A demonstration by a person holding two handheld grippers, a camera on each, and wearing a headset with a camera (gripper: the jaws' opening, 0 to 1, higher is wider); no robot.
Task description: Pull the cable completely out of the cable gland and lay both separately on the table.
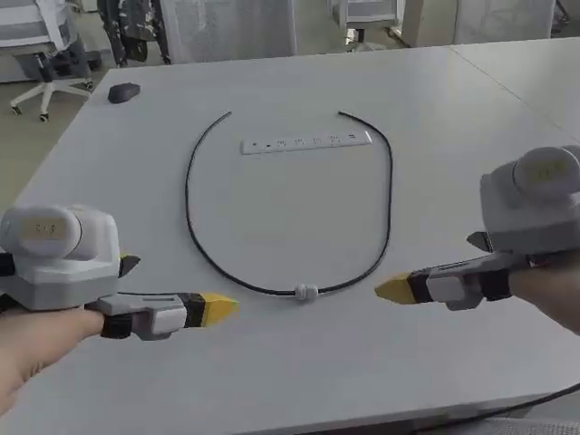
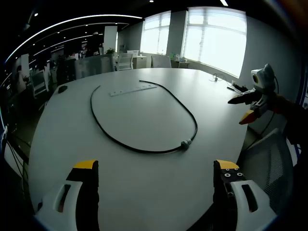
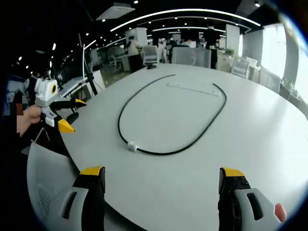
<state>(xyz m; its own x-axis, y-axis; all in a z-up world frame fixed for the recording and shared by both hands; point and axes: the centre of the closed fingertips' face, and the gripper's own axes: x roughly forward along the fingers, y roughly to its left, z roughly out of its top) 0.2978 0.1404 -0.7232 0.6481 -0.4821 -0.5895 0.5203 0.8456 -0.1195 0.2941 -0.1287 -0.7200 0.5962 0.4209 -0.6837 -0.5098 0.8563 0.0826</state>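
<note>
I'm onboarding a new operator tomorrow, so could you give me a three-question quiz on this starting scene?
1. True or false: the cable gland sits threaded on the cable, and neither gripper touches them.
2. What lies on the table inside the cable's curve? A) a power strip B) a screwdriver C) a cup
3. Fill in: the left gripper and the right gripper both have their jaws ____.
Key: 1 true; 2 A; 3 open.
</note>
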